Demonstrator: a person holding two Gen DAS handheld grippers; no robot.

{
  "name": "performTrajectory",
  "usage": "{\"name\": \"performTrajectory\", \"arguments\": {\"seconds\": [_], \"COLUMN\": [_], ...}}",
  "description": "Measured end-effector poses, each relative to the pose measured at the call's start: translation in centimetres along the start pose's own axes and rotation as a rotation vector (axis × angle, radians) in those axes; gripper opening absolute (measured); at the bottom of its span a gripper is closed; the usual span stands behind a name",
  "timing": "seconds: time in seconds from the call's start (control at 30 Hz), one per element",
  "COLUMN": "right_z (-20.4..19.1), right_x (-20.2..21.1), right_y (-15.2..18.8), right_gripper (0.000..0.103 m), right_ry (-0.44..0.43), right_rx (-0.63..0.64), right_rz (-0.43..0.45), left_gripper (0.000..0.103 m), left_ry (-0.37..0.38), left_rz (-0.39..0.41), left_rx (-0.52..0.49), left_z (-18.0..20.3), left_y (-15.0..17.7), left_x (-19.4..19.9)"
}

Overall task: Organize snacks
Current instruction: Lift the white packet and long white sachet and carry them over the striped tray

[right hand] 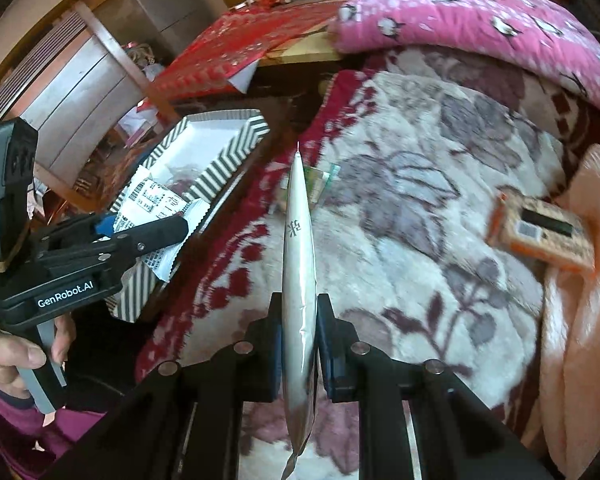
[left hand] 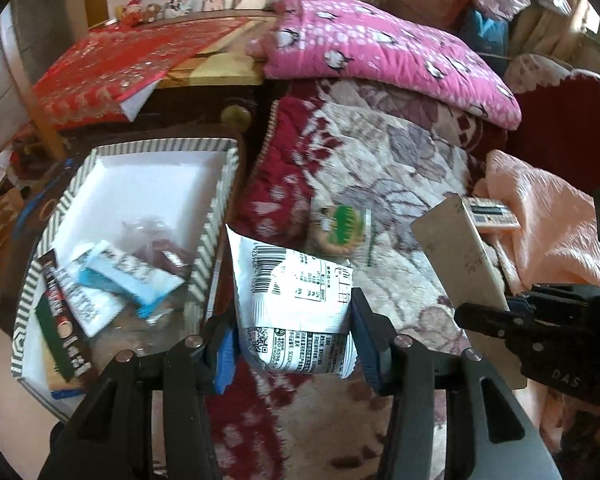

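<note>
My left gripper (left hand: 294,336) is shut on a white snack packet (left hand: 296,300) with a barcode, held above the bedspread just right of the striped box (left hand: 216,200). The box holds several snack packets (left hand: 112,276). My right gripper (right hand: 300,332) is shut on a flat silver packet (right hand: 298,240) seen edge-on; it also shows in the left wrist view (left hand: 456,256). A green-labelled snack (left hand: 340,226) lies on the bedspread ahead. An orange snack box (right hand: 540,232) lies at the right by the peach cloth.
A floral quilt (right hand: 420,200) covers the bed. A pink penguin-print quilt (left hand: 380,48) is piled at the back. A dark wooden cabinet (left hand: 204,100) with a red cloth stands behind the striped box. Peach bedding (left hand: 548,224) lies at the right.
</note>
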State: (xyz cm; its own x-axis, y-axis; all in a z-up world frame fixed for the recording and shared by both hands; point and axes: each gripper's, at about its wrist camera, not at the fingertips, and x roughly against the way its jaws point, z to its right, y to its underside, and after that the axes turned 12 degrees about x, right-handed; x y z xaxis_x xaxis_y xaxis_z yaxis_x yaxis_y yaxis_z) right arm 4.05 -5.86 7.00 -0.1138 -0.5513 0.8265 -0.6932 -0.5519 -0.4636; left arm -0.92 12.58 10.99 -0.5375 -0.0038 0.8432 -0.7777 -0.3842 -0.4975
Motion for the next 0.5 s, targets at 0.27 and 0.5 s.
{"name": "performTrajectory", "arguments": {"seconds": [0.27,0.5], "right_z": [-2.9,-5.5], "right_x": [-1.7,-3.2], "right_y": [-2.3,-4.3], "right_gripper": [0.016,0.016], "right_ry": [-0.021,-0.048], "right_rx": [0.055,0.103], "right_rz": [-0.012,-0.027], "left_gripper": [0.049,0.049], "left_ry": [-0.036,-0.064], "left_rz": [0.034,0.061], "left_rx": [0.054,0.101], "left_z": [-3.5,-6.5], "left_y": [-0.4,-0.9], "left_x": [1.6,2.7]}}
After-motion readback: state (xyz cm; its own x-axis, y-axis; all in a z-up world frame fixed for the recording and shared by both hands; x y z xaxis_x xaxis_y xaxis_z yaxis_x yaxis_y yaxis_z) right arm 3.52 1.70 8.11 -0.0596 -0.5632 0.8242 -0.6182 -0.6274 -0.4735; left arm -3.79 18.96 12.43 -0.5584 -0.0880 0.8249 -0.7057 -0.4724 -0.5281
